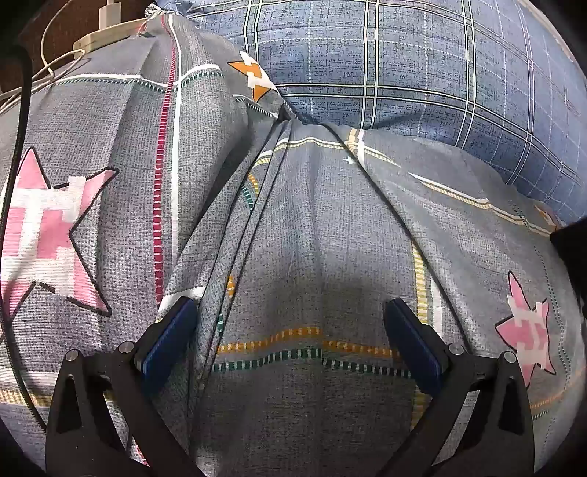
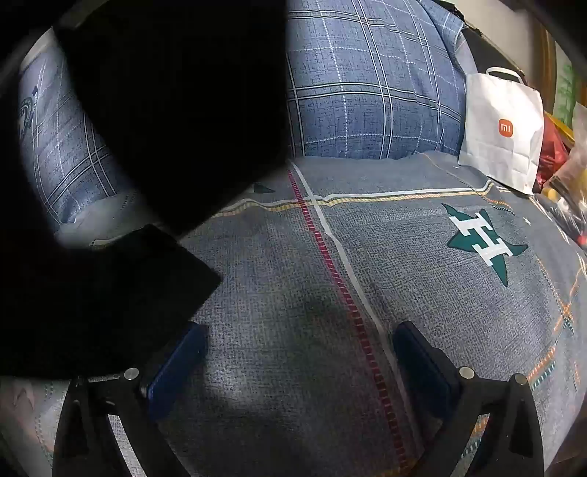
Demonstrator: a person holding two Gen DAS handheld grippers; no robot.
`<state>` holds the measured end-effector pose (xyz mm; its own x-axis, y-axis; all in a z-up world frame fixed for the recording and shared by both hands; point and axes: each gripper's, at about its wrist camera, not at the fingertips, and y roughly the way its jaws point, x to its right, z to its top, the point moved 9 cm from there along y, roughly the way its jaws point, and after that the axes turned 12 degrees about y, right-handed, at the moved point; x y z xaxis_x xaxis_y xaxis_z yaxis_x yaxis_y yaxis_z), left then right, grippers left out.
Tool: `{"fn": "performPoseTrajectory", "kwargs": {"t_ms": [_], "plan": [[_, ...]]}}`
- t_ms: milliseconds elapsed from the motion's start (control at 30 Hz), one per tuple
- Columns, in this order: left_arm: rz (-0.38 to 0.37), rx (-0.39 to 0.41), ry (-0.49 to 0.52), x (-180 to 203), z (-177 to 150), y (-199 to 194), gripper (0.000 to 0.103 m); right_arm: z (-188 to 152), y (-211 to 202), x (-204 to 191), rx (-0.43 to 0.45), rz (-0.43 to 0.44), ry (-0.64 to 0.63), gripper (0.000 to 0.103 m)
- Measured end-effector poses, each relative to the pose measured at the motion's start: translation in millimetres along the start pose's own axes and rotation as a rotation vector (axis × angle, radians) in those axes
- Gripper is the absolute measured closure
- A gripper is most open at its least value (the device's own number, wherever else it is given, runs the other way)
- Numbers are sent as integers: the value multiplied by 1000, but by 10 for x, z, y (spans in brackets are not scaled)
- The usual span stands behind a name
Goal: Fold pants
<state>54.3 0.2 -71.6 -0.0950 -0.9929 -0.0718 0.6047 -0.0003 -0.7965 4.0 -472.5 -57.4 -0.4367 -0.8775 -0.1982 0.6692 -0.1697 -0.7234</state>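
Note:
Black pants [image 2: 121, 279] lie on the grey patterned bedsheet [image 2: 293, 293] at the left of the right wrist view, too dark to make out their shape; a dark edge [image 1: 572, 249] also shows at the far right of the left wrist view. A large black mass [image 2: 176, 91] fills the upper left of the right wrist view; I cannot tell if it is the pants. My right gripper [image 2: 299, 345] is open and empty, its left finger beside the pants' edge. My left gripper [image 1: 290, 319] is open and empty over creased sheet [image 1: 312, 238], away from the pants.
A blue plaid pillow [image 1: 403, 62] lies at the back, also in the right wrist view [image 2: 367, 91]. A white paper bag [image 2: 502, 128] and cluttered items [image 2: 565, 165] stand at the right. A power strip and white cables [image 1: 102, 33] sit at the far left.

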Motion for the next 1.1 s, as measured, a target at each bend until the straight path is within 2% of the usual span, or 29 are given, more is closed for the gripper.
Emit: {"fn": "performPoseTrajectory", "kwargs": {"t_ms": [933,1100], "plan": [[4,-1,3,21,8,25,0,0,-2,-19,1,-1,1,0],[6,-51,12,8,-29,-22,0,-26,-53,-26,1,-13,0,0]]}}
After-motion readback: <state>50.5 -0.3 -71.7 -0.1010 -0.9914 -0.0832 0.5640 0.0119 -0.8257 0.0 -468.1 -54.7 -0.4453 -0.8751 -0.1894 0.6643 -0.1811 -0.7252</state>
